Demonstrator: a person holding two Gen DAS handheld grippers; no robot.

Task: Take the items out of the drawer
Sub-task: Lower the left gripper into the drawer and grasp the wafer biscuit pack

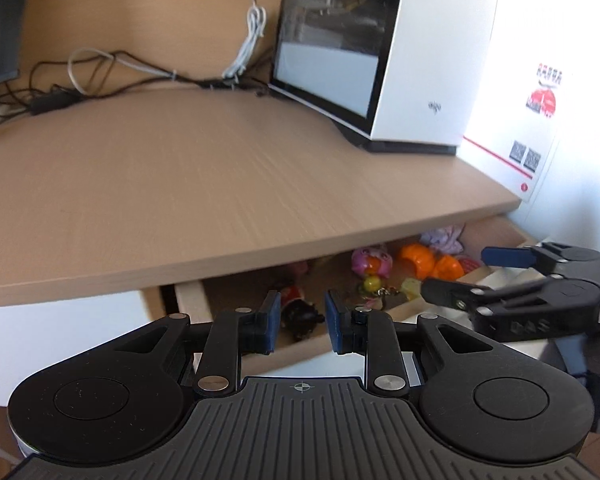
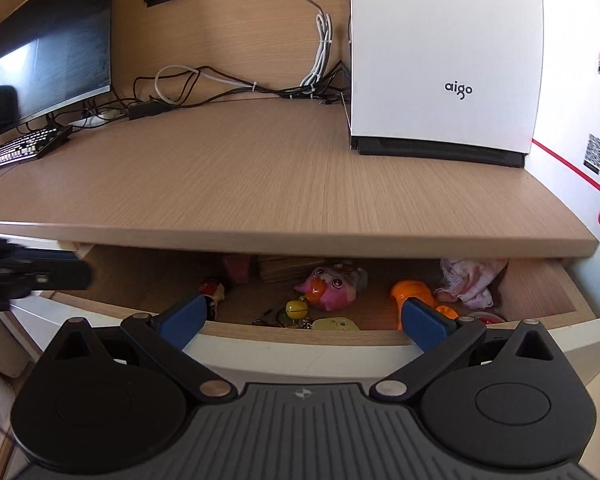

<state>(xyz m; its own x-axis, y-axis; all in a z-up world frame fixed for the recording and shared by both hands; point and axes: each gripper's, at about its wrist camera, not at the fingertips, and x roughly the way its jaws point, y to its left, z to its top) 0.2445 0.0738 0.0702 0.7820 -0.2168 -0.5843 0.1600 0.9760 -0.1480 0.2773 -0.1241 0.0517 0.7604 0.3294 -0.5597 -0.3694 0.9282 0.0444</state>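
The drawer [image 2: 300,336] stands pulled out under the desk top. Inside lie a pink plush toy [image 2: 328,284], an orange toy [image 2: 414,294], a yellow ball keychain [image 2: 297,309], a red-and-black doll [image 2: 212,292] and a crumpled pale cloth [image 2: 470,280]. My right gripper [image 2: 304,318] is wide open and empty, held over the drawer's front edge. My left gripper [image 1: 302,320] hovers at the drawer's left end with its jaws narrowly apart and nothing between them. The doll [image 1: 300,314] lies in the drawer beyond the gap. The right gripper [image 1: 460,276] also shows at the right of the left wrist view.
On the desk top [image 2: 260,180] stand a white computer case [image 2: 444,60] at the right, a monitor [image 2: 48,40] and a keyboard [image 2: 24,146] at the left. Cables [image 2: 180,84] run along the back. A white printed box [image 2: 580,120] borders the right side.
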